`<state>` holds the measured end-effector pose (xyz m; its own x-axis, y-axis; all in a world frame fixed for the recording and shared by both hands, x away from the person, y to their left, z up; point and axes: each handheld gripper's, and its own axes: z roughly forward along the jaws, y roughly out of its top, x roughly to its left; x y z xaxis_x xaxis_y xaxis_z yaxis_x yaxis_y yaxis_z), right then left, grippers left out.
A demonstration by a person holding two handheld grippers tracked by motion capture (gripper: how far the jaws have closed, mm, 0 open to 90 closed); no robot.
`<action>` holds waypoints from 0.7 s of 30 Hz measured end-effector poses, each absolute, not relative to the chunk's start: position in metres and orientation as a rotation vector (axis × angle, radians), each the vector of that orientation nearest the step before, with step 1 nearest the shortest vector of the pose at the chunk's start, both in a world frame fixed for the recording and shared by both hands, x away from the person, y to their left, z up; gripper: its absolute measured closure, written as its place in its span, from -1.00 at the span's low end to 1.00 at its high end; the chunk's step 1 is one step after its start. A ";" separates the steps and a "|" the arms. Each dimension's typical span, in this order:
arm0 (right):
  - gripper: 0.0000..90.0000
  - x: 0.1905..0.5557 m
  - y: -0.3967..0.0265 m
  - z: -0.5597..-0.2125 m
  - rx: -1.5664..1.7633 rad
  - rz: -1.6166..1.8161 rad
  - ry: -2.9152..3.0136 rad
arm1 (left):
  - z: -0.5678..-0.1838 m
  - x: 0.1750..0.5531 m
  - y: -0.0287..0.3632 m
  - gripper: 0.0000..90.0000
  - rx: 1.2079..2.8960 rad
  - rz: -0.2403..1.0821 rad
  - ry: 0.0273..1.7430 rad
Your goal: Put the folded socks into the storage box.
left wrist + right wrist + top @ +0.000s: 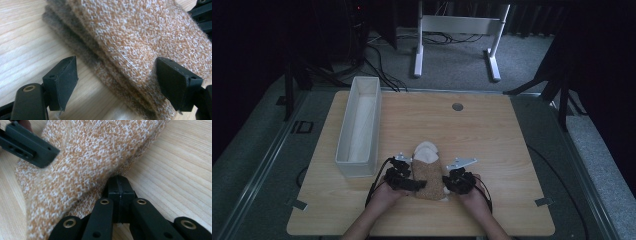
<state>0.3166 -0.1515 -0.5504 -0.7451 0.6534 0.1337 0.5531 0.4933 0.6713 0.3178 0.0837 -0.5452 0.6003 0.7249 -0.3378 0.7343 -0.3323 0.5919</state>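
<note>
Bench (492, 150): pale wood top, seen from above; my forearms enter at its 6 o'clock edge.
Socks (428, 172): a stacked pair of knitted brown-and-cream socks lying flat on the bench just at 6 o'clock of its centre, long axis running 12 to 6, with the cream toe ends toward 12 o'clock.
Left gripper (404, 181): in my left hand, at 9 o'clock of the socks and just beside their edge.
Left fingers (63, 83): spread wide apart. In the left gripper view one finger stands over bare wood and the other at the far side of the sock edge; the knit lies between them, but the pads do not press on it.
Right gripper (458, 181): in my right hand, at 3 o'clock of the socks, against their edge.
Right fingers (119, 192): closed flat together, tips at the rim of the knit where it meets the bench. Whether any fabric is pinched between them I cannot tell.
Box (359, 125): a long white open box standing at 10 o'clock of the socks, near the bench's 9 o'clock edge, well apart from both grippers.
</note>
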 end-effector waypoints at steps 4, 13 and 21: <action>1.00 0.317 -0.149 -0.550 1.042 1.089 2.595 | -0.547 0.320 0.079 -0.52 2.091 -0.010 1.113; 1.00 0.317 -0.144 -0.550 1.042 1.085 2.589 | -0.549 0.329 0.077 -0.03 2.050 -0.173 1.081; 1.00 0.317 -0.144 -0.549 1.032 1.075 2.594 | -0.538 0.324 0.073 0.44 2.074 -0.103 1.044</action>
